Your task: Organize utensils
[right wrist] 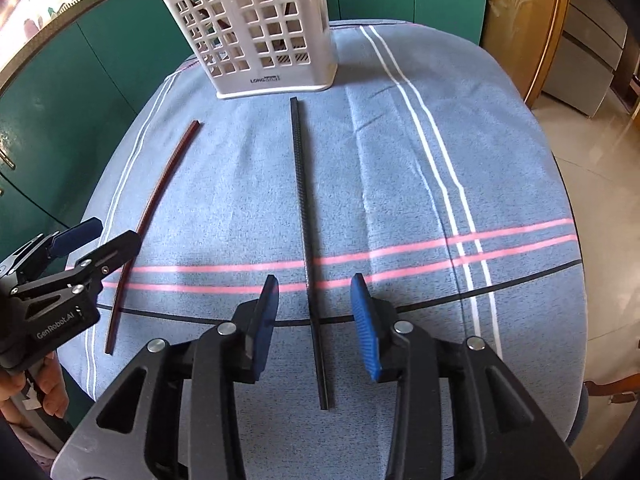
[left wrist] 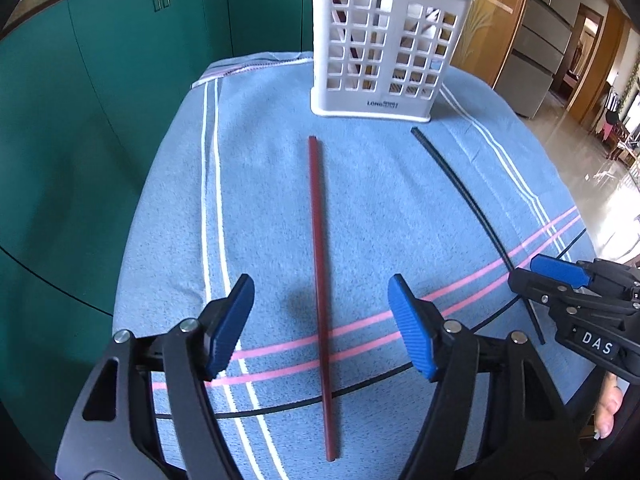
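Blue pads of the left gripper stand wide apart, holding nothing, with the dark red chopstick lying on the cloth between them, running lengthwise away from the camera. Whether the pads touch the cloth cannot be told. The right gripper is spread as well (somewhat less widely than the left), empty, its ribbed blue pads straddling the black chopstick, which also lies flat and points toward the far end of the table.

The two chopsticks lie roughly parallel and well apart from each other, red on the left, black on the right. In the left wrist view the right gripper appears at the right edge, above the near part of the black chopstick; in the right wrist view the left gripper shows at the left edge, over the red one.

Both rest on a blue towel with white, pink and black stripes, draped over the table. At its far end stands a white perforated utensil holder, upright, just beyond the chopsticks' far tips and apart from them. Some items stand inside it, hard to identify through the holes. Green cabinets are behind the table.
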{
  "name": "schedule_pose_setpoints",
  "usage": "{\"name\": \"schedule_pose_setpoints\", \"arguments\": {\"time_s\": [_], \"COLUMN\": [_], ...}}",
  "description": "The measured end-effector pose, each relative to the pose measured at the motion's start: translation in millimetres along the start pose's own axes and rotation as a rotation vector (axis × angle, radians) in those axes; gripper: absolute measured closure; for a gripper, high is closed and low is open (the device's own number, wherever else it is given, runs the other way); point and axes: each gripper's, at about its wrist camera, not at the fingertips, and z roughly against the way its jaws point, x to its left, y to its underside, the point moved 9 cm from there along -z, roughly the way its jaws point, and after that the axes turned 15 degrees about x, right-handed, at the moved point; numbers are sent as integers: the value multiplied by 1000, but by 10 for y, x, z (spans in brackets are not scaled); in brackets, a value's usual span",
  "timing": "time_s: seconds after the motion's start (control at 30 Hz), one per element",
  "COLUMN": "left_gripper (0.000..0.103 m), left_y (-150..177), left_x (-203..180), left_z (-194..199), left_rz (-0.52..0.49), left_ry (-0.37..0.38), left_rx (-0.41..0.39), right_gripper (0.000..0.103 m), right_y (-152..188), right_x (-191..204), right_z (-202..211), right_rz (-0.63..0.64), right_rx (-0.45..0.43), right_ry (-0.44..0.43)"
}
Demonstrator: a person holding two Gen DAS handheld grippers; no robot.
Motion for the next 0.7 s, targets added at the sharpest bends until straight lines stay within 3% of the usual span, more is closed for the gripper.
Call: {"name": "schedule_pose_setpoints", "arguments": {"time_s": [0.1,0.53,0.63,0.7], "left_gripper": [34,38,59,80], "left_y": [19,76,81,91], "left_x": [2,29,61,87], "left_z": [-46,-156,-132,-109], "left_rz": [1,11,24,34], "left_ry": [-10,-38,-41,-30], "left_rx": [18,54,44,42], "right_gripper": [61,59,58,58], "right_y": [3,23,21,25], "right_x": [19,51,61,70], "right_z": [-23,-65,-61,-69], "right_rz": [5,14,21,28], "right_rx": [2,11,6,2], "right_ry": [-3,-2,9,17]}}
